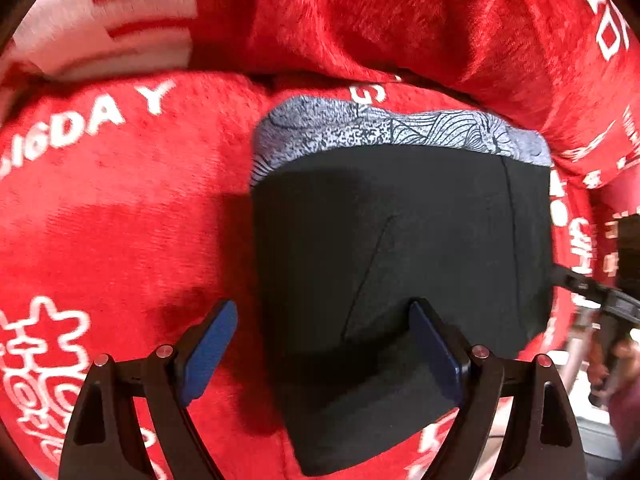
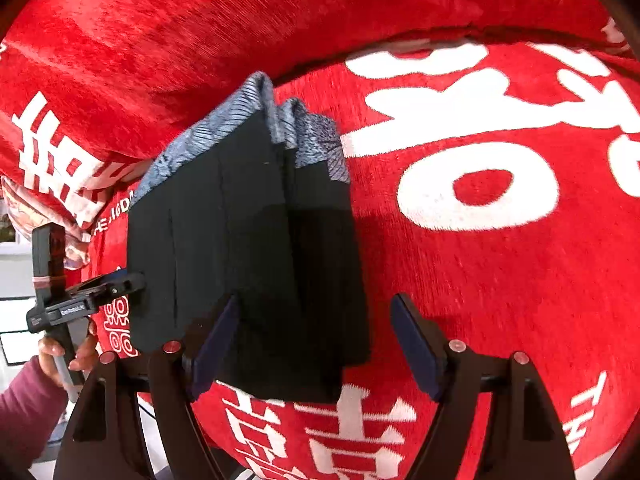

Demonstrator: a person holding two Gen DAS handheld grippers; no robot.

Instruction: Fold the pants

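Note:
The black pants (image 1: 392, 264) lie folded into a compact stack on a red blanket, with a blue-grey patterned waistband (image 1: 384, 128) at the far edge. My left gripper (image 1: 324, 344) is open above the stack's near left corner, its right pad over the black cloth and its left pad over the blanket. In the right wrist view the same folded pants (image 2: 248, 240) lie left of centre. My right gripper (image 2: 316, 336) is open over the stack's near right edge. The left gripper (image 2: 120, 284) also shows there, at the stack's left side.
A red plush blanket (image 1: 120, 220) with white lettering covers the whole surface and rises in thick folds (image 1: 360, 20) behind the pants. The other gripper's body (image 1: 600, 304) shows at the right edge. A hand in a purple sleeve (image 2: 36, 392) holds the left gripper.

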